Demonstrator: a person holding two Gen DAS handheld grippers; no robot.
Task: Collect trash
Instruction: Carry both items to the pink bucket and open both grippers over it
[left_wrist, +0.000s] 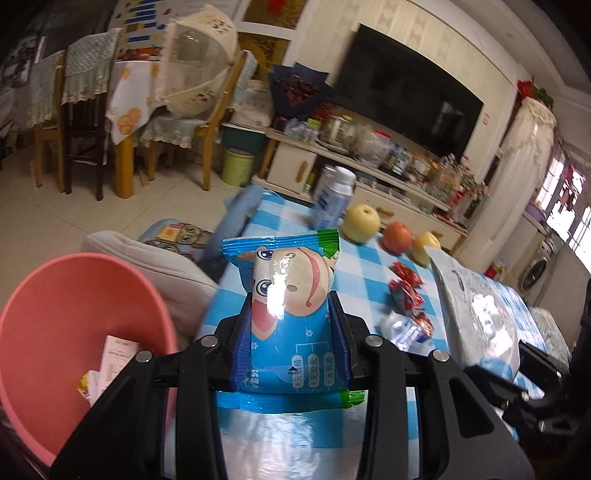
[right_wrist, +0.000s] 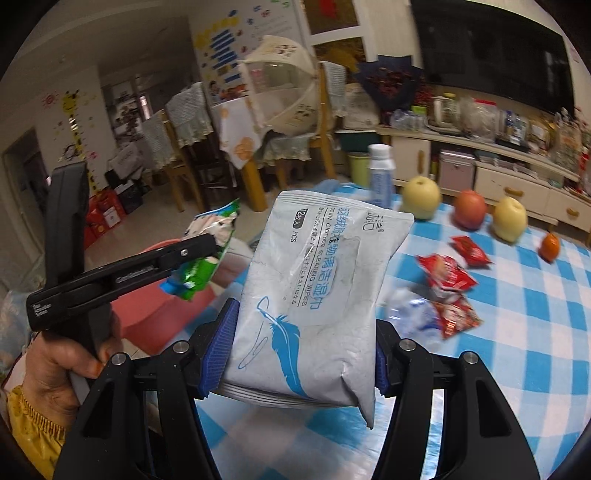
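Above a table covered in a blue-and-white checked cloth (right_wrist: 535, 332), two hand-held grippers each carry a piece of trash. The left gripper (left_wrist: 291, 332) is clamped on a small blue snack packet (left_wrist: 288, 306) printed with a cartoon face; the packet stands upright between narrowly spaced jaws, long axis pointing away from the camera. The right gripper (right_wrist: 306, 354) is closed about halfway on a grey pack of cleaning wipes (right_wrist: 317, 288), also held by its lower end, its length running up and away.

A pink basin (left_wrist: 74, 306) sits low to the left of the left gripper, off the table's edge, with a few scraps already inside. The left packet is the nearer load; the wipes pack lies further right, with the left gripper between it and the basin. Red wrappers (right_wrist: 450, 280) and a crumpled clear wrapper (right_wrist: 410, 317) lie on the cloth, beside fruit and a bottle.
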